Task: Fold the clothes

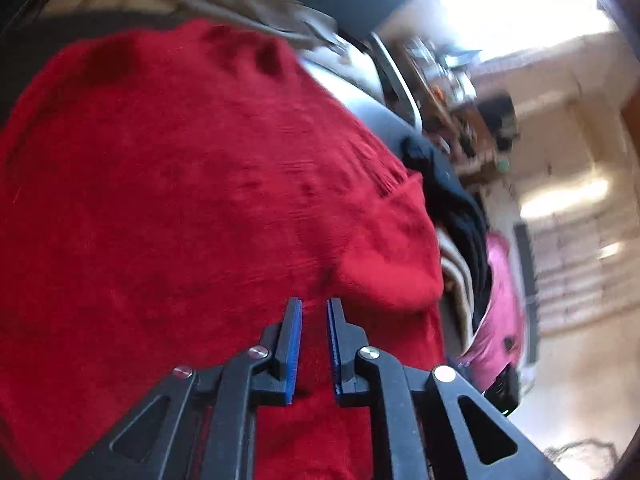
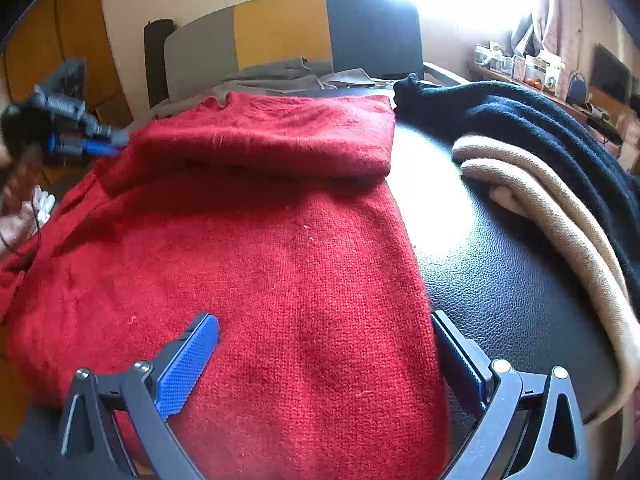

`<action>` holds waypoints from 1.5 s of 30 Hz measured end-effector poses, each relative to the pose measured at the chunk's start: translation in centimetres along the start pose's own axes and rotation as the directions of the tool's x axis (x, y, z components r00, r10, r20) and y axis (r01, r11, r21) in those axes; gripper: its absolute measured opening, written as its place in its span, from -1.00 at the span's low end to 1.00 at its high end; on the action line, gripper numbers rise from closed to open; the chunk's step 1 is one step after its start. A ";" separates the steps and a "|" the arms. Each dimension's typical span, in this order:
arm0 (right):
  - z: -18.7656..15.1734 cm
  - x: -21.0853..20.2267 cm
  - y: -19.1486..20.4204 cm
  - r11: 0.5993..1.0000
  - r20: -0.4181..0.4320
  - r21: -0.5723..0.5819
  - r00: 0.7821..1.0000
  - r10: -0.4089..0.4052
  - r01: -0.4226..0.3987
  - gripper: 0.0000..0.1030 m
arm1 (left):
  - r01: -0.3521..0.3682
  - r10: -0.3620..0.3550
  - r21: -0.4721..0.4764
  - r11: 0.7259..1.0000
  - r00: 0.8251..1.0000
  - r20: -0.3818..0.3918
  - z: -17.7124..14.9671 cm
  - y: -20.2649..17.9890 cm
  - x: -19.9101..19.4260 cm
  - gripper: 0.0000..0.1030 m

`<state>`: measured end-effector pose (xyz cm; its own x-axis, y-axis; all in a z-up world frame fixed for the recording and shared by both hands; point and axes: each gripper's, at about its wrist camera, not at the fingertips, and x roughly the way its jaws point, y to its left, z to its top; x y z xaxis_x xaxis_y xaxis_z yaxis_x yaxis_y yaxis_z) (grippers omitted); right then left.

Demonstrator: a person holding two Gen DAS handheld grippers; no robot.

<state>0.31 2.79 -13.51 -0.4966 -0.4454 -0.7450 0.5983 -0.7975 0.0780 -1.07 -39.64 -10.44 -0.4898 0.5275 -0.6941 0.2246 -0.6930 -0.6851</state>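
Sweater [image 2: 256, 264] red, no label readable; left gripper [image 1: 314, 308] narrowly parted, empty; right gripper [image 2: 324, 332] wide.

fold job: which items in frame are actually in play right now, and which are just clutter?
In play:
- red sweater, top part already folded over
- left gripper, at its far left edge
- right gripper, jaws wide, over its near part

Clutter:
- navy knit
- beige knit
- grey garment
- pink cloth
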 end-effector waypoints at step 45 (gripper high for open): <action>17.9 9.0 7.7 0.678 0.020 0.330 0.723 0.691 -0.657 -0.66 | 0.000 -0.090 0.305 0.952 0.956 0.279 -8.1 -4.1 -0.7 -0.38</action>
<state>-10.82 -14.70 -7.76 0.0413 -0.8811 -0.4712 0.5245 -0.3822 0.7608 5.19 -33.16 -8.98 -0.7232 0.4296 -0.5407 -0.0434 -0.8097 -0.5853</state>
